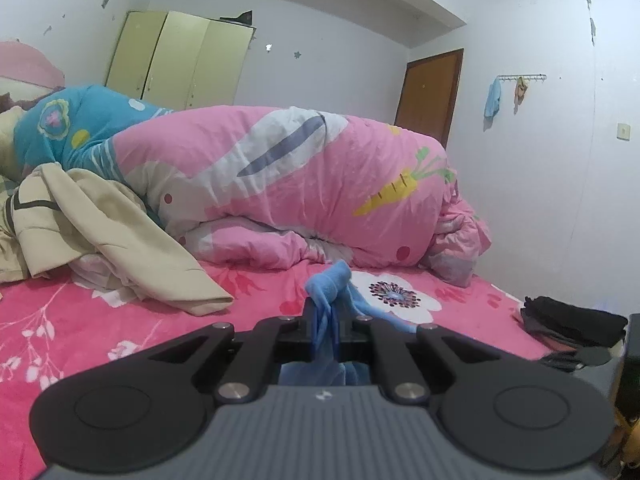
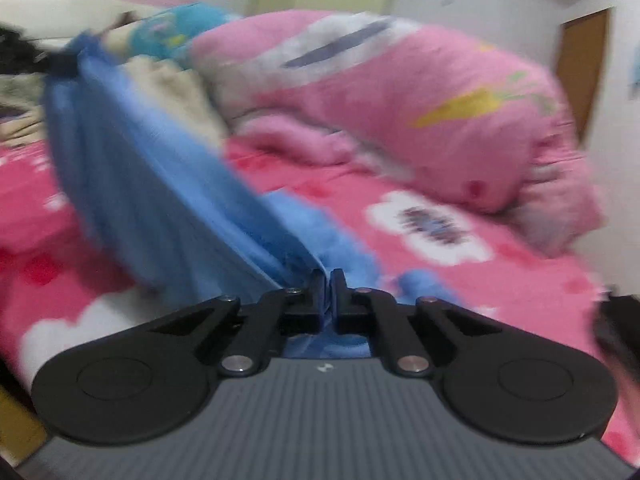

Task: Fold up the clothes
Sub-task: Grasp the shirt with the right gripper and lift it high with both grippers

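Note:
A light blue cloth (image 1: 330,292) is bunched between the fingers of my left gripper (image 1: 330,320), which is shut on it just above the pink flowered bedsheet (image 1: 80,320). In the blurred right wrist view the same blue cloth (image 2: 160,168) stretches taut up and to the left from my right gripper (image 2: 329,284), which is shut on its edge. At the cloth's far upper-left end a dark blurred shape, probably the other gripper (image 2: 60,62), holds it. More of the cloth lies on the sheet past the right fingers.
A pink quilt with rabbit and carrot print (image 1: 300,184) is piled across the back of the bed. A beige garment (image 1: 112,232) lies at the left. Folded dark clothes (image 1: 576,324) sit at the bed's right edge. A green wardrobe (image 1: 176,56) and brown door (image 1: 430,88) stand behind.

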